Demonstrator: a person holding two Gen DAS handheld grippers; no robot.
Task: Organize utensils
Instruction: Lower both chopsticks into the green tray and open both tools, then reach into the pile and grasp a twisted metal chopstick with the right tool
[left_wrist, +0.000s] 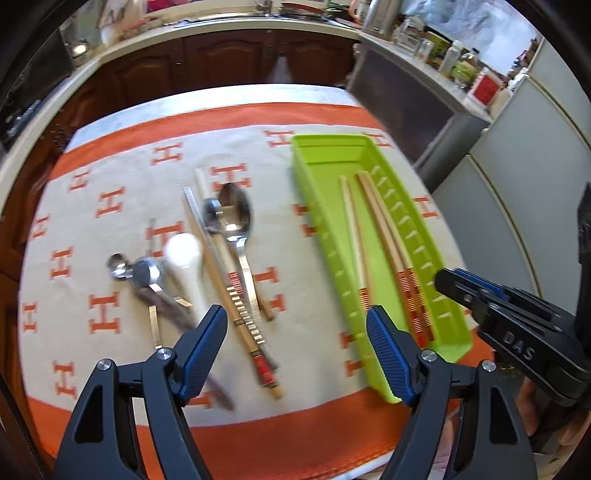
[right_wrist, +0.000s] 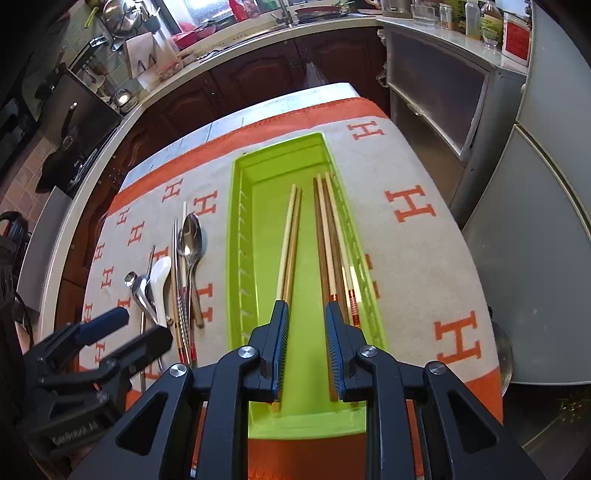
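A lime green tray (left_wrist: 325, 155) (right_wrist: 243, 236) lies on the cloth and holds several wooden chopsticks (left_wrist: 384, 229) (right_wrist: 327, 236). Left of it lies a loose pile: a large metal spoon (left_wrist: 234, 212) (right_wrist: 191, 240), a white ceramic spoon (left_wrist: 186, 258) (right_wrist: 160, 280), small metal spoons (left_wrist: 146, 271) (right_wrist: 135, 286) and chopsticks (left_wrist: 240, 314) (right_wrist: 177, 295). My left gripper (left_wrist: 297, 323) is open and empty, hovering above the near ends of the pile; it also shows in the right wrist view (right_wrist: 135, 325). My right gripper (right_wrist: 306, 306) is open and empty over the tray's near end; it also shows in the left wrist view (left_wrist: 458, 280).
The cloth (left_wrist: 110, 206) is beige with orange H marks and an orange border. Dark kitchen cabinets (left_wrist: 229, 59) and a cluttered counter (right_wrist: 461, 22) stand behind the table. A grey cabinet (right_wrist: 443, 92) and a fridge (right_wrist: 546, 221) are on the right.
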